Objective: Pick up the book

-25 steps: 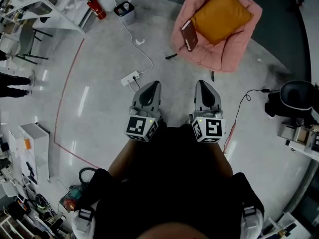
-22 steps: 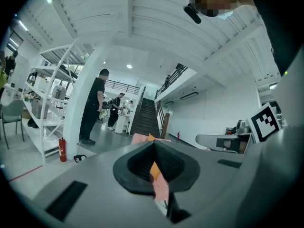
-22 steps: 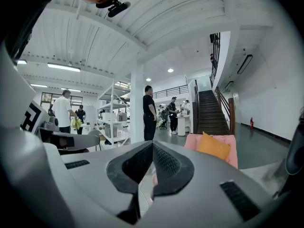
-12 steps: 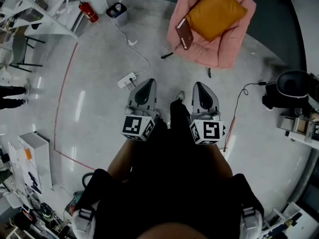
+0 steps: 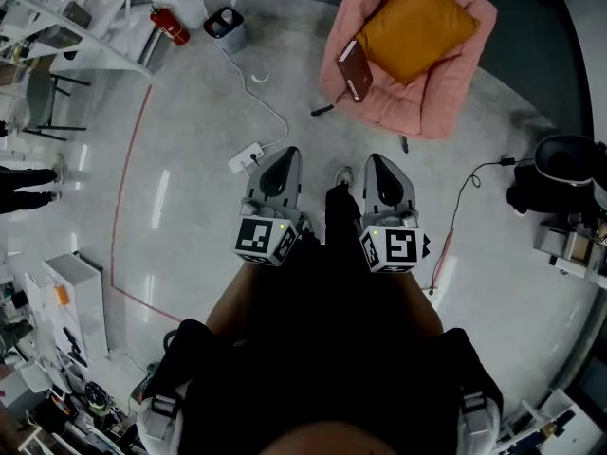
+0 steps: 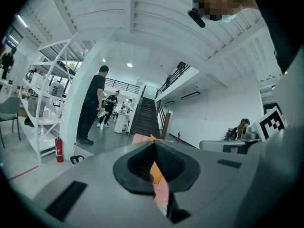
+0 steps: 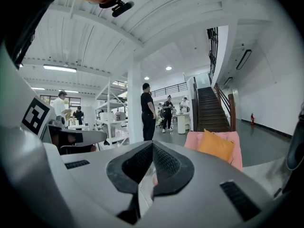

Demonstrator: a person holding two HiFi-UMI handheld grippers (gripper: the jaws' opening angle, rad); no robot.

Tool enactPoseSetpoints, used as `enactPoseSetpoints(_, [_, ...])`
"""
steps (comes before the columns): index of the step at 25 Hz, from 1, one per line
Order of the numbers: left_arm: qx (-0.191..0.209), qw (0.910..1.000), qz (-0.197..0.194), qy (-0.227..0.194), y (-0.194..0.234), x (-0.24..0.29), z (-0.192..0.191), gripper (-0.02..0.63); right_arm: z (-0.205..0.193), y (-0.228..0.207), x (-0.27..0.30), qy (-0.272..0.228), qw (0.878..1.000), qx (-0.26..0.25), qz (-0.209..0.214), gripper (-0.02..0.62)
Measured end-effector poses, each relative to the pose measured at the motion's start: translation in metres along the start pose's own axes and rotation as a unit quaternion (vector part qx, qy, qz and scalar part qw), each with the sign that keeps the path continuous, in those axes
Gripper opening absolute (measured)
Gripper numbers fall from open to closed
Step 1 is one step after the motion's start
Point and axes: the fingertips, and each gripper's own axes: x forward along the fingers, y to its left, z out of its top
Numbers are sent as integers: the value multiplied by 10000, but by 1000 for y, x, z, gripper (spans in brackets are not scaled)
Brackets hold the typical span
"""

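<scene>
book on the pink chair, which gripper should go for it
Right, narrowly. In the head view the book at the pink chair's edge lies closer to the right gripper than the left gripper. Both are shut and far off.

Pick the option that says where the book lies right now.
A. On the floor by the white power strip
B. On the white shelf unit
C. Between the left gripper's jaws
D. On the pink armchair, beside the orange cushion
D: the head view shows the book resting on the left side of the pink armchair, next to the orange cushion.
</scene>
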Motion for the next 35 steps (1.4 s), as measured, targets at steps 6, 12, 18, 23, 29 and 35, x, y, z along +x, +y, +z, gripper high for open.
enactPoseSetpoints(6, [0,9999,44,106,6,66,1,9,4,-40,51,107,9999,34,88,2])
enactPoseSetpoints(12, [-35,9998,150,127,18,129,11,8,7,-77,103,167,9997,114,159,2])
enactPoseSetpoints(18, [83,9993,261,245,17,184,21,8,21,-113,143,144,9995,143,253,2])
enactPoseSetpoints(23, [123,9994,302,126,6,225,32,8,25,-140,166,138,9988,223,403,2])
enactPoseSetpoints(29, [211,9988,410,149,-1,257,31,8,23,-162,191,84,9980,235,578,2])
enactPoseSetpoints(35, [163,9987,442,196,7,266,36,8,27,-166,207,178,9978,313,566,2])
